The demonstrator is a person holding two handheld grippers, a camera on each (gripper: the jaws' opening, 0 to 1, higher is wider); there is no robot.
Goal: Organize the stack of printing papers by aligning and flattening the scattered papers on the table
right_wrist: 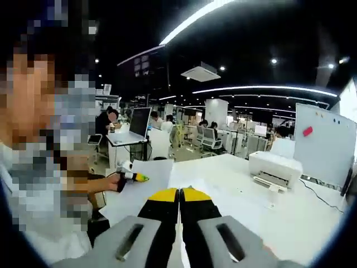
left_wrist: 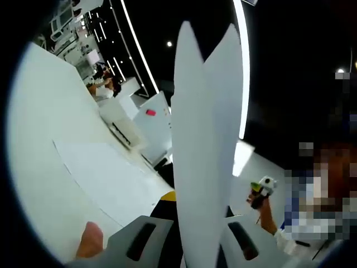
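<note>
White sheets of printing paper stand on edge between our left claw's grey jaws, rising well above the tips in the left gripper view — the claw is clamped on them. Beyond and to the left of that claw another large white sheet lies flat on the white table, and a fingertip shows at the lower left beside the jaw. Farther off past the flat sheet sits a white printer, with a white board carrying a pink note behind it. To the right of the held sheets, a person's hand holds another gripper.

In the right gripper view our right claw has its yellow-tipped black jaws pressed together, with a thin white edge — paper, as far as we can tell — running between them lower down. Just ahead of the tips loose white papers lie spread on the table. To the left, a person's hand holds a gripper at the papers' edge. Right of the claw stands the printer.
</note>
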